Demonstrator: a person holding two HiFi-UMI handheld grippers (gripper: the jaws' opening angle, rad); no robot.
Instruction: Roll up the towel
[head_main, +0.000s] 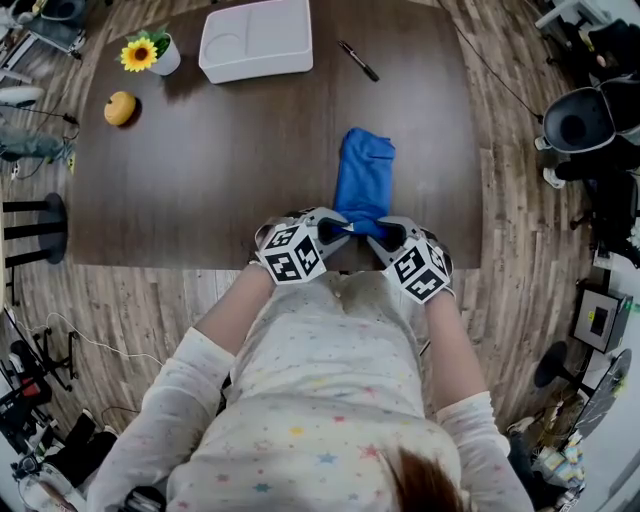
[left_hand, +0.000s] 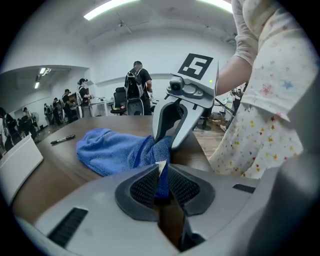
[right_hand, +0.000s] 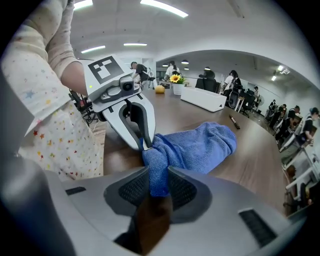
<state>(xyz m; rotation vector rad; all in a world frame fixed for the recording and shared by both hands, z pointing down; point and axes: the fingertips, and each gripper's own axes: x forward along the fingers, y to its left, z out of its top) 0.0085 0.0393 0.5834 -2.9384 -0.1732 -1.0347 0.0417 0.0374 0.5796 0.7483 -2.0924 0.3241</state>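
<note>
towel (head_main: 364, 183): just 1, blue
grippers: 2, left gripper (left_hand: 161, 170) and right gripper (right_hand: 158, 172)
white tray (head_main: 257, 40): 1, beyond the towel
pen (head_main: 358, 61): 1, also beyond the towel
sunflower pot (head_main: 152, 52): 1
yellow fruit (head_main: 120, 107): 1
table (head_main: 230, 180): 1

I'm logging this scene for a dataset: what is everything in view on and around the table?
table: one, dark brown, fills the middle of the head view
towel: one, blue, bunched, at the table's near edge
tray: one, white, far side of the table
pen: one, black, right of the tray
sunflower pot: one, yellow flower in a white pot, far left
fruit: one, yellow-orange, just nearer than the pot
left gripper: one, grey, fingers closed on the towel's near end
right gripper: one, grey, fingers closed on the same end
</note>
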